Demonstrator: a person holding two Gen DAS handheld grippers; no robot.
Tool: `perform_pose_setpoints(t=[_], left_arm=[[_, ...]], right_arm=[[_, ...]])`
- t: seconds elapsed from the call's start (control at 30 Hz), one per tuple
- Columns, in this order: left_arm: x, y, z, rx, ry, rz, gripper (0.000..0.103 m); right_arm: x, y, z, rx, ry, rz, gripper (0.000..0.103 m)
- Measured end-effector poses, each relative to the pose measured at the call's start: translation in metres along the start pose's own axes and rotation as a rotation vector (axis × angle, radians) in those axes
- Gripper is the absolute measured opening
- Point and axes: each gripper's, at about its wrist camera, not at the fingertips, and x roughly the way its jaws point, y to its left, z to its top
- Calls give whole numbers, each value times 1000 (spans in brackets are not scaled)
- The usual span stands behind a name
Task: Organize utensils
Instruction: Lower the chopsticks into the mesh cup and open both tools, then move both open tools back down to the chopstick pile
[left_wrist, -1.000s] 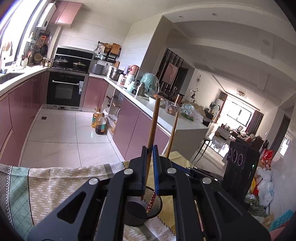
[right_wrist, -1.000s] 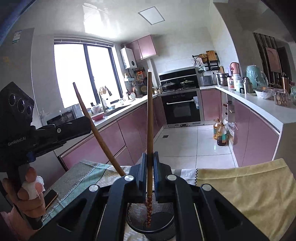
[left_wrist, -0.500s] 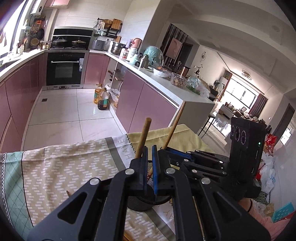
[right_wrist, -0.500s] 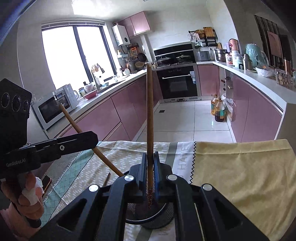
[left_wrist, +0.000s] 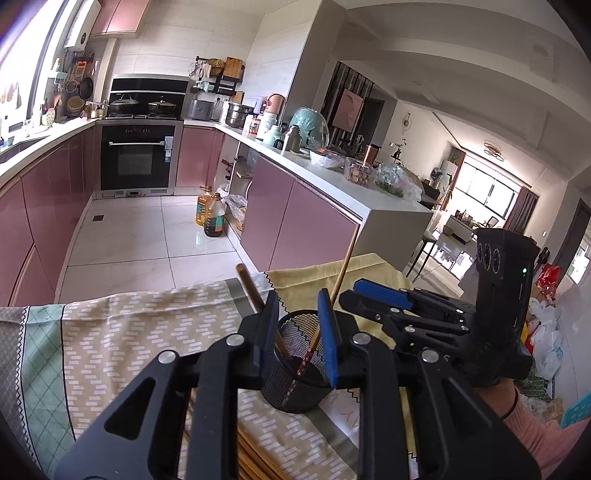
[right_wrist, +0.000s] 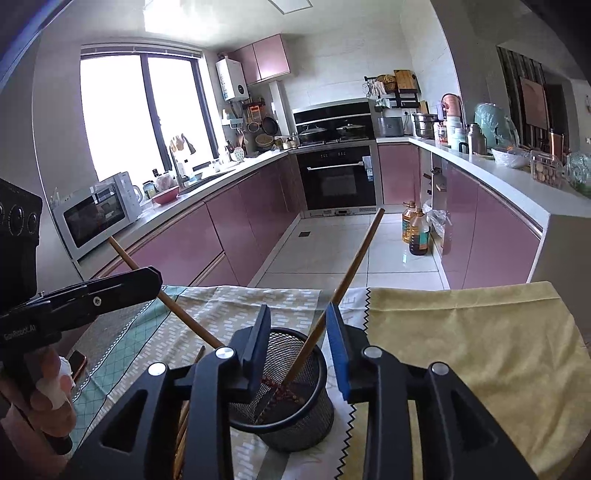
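Observation:
A black mesh cup (left_wrist: 295, 373) stands on the cloth-covered table; it also shows in the right wrist view (right_wrist: 291, 402). Two brown chopsticks stand loose in it, one (left_wrist: 253, 291) leaning left, one (left_wrist: 341, 269) leaning right. In the right wrist view they are the left chopstick (right_wrist: 162, 295) and the right chopstick (right_wrist: 351, 273). My left gripper (left_wrist: 297, 332) is open over the cup. My right gripper (right_wrist: 299, 347) is open over the cup too. Each gripper shows in the other's view, the right gripper (left_wrist: 384, 299) and the left gripper (right_wrist: 122, 291).
Several more chopsticks (left_wrist: 251, 458) lie on the patterned cloth (left_wrist: 129, 332) under the left gripper, also in the right wrist view (right_wrist: 183, 435). A yellow cloth (right_wrist: 472, 350) covers the table's right side. A phone (right_wrist: 75, 363) lies at the left. Pink kitchen cabinets stand beyond.
Both grippers have opened and let go of their chopsticks, which now lean loose in the mesh cup. Both grippers moved lower toward the cup.

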Motion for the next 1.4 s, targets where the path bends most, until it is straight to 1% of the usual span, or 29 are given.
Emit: perform_pose_setpoints(t=[0.03, 0.1, 0.2, 0.27, 0.33, 0.47, 0.63, 0.73, 0.8, 0.97, 1.13, 1.27, 1.37, 1.4], left_arm=[[-6, 1, -6, 6, -9, 2, 26], [-19, 1, -17, 21, -25, 15, 34], [-35, 9, -36, 12, -31, 37, 41], [-41, 17, -48, -11, -18, 62, 41], [-46, 26, -62, -40, -1, 67, 41], [-44, 42, -91, -86, 63, 87, 41], [-33, 58, -127, -130, 164, 126, 41], [-27, 66, -144, -158, 210, 132, 41], [-22, 67, -151, -167, 227, 132, 41], [-11, 66, -158, -164, 265, 145, 41], [1, 64, -158, -160, 299, 151, 40], [10, 65, -158, -159, 331, 178, 35], [14, 65, -156, -150, 342, 193, 31], [15, 65, -155, -148, 347, 200, 29]], right_arm=[[-7, 4, -3, -10, -11, 12, 31], [-22, 12, -9, -31, -23, 63, 35], [-34, 29, -27, -80, -3, 139, 39], [-31, 40, -40, -101, 45, 184, 40], [-22, 50, -55, -108, 107, 209, 40], [7, 64, -82, -105, 237, 234, 40], [35, 75, -106, -92, 347, 218, 39], [44, 78, -112, -77, 374, 202, 38], [46, 79, -113, -69, 383, 189, 36], [49, 85, -113, -76, 394, 147, 34], [51, 88, -114, -101, 399, 117, 33], [52, 87, -114, -109, 406, 104, 32], [53, 88, -113, -133, 411, 76, 24], [53, 88, -113, -131, 413, 77, 24]])
